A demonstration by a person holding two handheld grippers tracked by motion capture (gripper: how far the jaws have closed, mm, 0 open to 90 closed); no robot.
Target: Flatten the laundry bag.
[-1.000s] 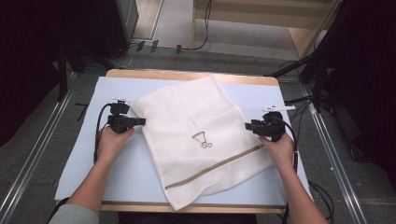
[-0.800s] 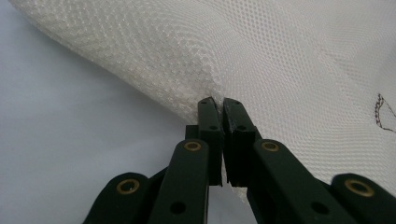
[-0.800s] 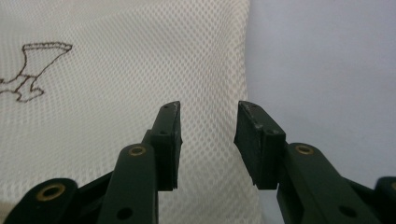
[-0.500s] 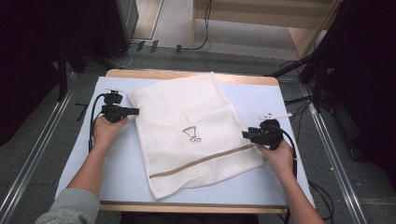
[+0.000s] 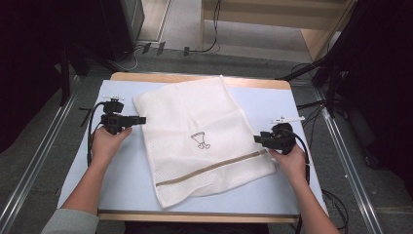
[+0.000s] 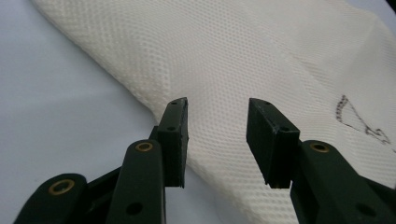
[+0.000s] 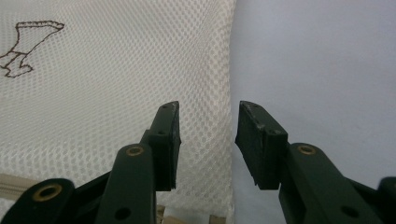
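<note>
Shifted and turned since the earlier frames, the bag [image 5: 204, 141] now lies flat and slanted across the mat [image 5: 122, 175], zip end nearest the person. The left gripper [image 5: 139, 119] has just been opening – its jaws stand apart over the bag's left edge, nothing pinched. The right gripper [image 5: 258, 140] is also held wide, astride the right edge near the zip [image 5: 212, 168], not pressing. The bag is judged released – repositioning looks finished.

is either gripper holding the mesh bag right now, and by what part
Nothing is held. The left gripper, whose jaws have just been opening, and the right gripper both stand open over the edges of the cream mesh laundry bag, pads off it.
</note>
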